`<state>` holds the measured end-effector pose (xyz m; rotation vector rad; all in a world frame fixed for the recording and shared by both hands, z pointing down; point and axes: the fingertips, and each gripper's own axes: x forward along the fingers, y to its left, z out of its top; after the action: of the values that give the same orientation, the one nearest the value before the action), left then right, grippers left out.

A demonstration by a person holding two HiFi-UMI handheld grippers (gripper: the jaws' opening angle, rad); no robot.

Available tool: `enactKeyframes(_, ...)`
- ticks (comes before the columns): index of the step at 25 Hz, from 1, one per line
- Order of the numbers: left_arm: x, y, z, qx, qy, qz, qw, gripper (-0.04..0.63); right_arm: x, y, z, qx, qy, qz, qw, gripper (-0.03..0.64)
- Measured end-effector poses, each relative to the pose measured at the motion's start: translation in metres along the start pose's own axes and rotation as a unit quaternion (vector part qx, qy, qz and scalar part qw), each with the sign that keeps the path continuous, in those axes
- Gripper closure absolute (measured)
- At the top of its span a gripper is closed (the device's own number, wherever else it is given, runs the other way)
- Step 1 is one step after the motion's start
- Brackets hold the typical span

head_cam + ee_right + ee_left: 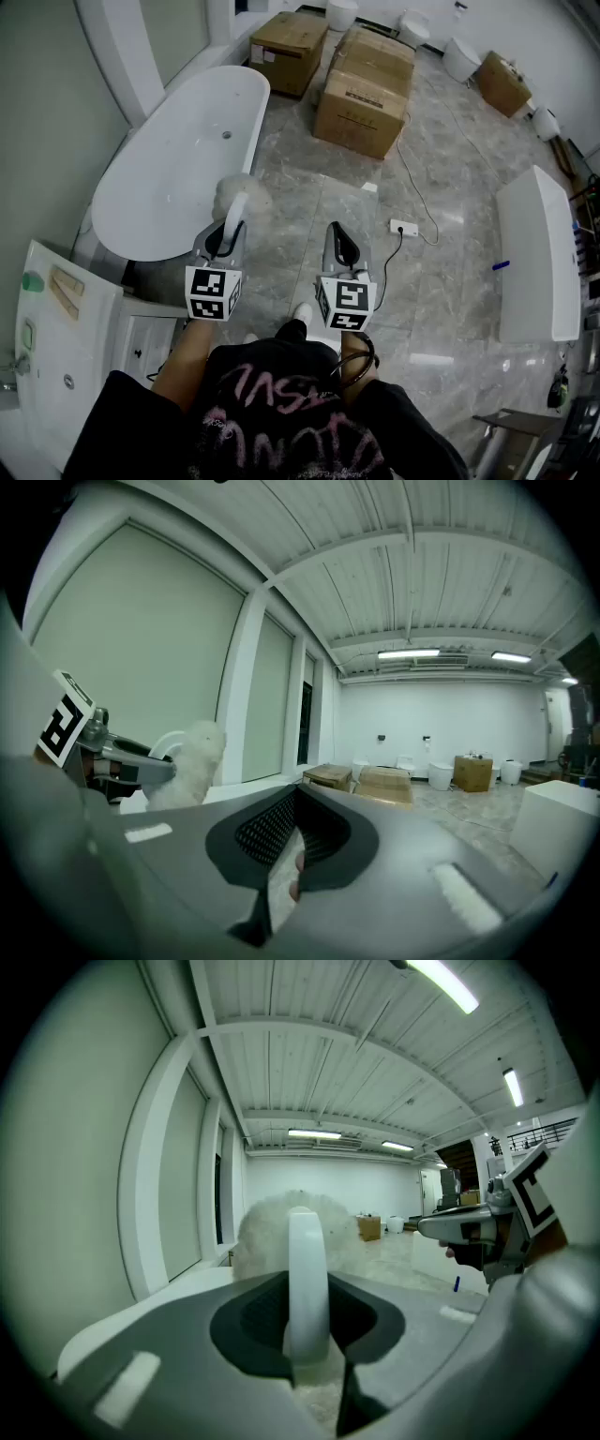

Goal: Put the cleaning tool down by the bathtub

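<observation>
Left gripper [228, 239] pinched the white-handled, fluffy white cleaning tool [242, 195], just beside the white oval bathtub [169, 159]. Right gripper [343, 246] jaws were pressed together, empty.

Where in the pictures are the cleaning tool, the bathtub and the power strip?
cleaning tool [238, 195]: head view, its fluffy head.
bathtub [169, 159]: head view, its bare inner wall.
power strip [404, 227]: head view, its middle.

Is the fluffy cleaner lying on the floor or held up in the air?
Held up. The left gripper is shut on the cleaning tool, gripping its white handle; the fluffy head is raised near the bathtub.
</observation>
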<state>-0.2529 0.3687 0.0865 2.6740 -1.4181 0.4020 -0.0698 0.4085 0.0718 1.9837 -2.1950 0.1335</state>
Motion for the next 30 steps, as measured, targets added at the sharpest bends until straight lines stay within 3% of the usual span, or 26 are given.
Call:
enactKeyframes(16,0.035,-0.007,-0.006,-0.021,0.018,0.004,0.9996,0.511,0.02,-0.036,-0.018,0.018,0.01,-0.008,1.0,0.603)
enactKeyframes(30,0.125,-0.02,0.006,0.001,0.043,0.055,0.9976,0.511,0.084,-0.136,-0.04,0.063,0.015,0.006,0.998,0.603)
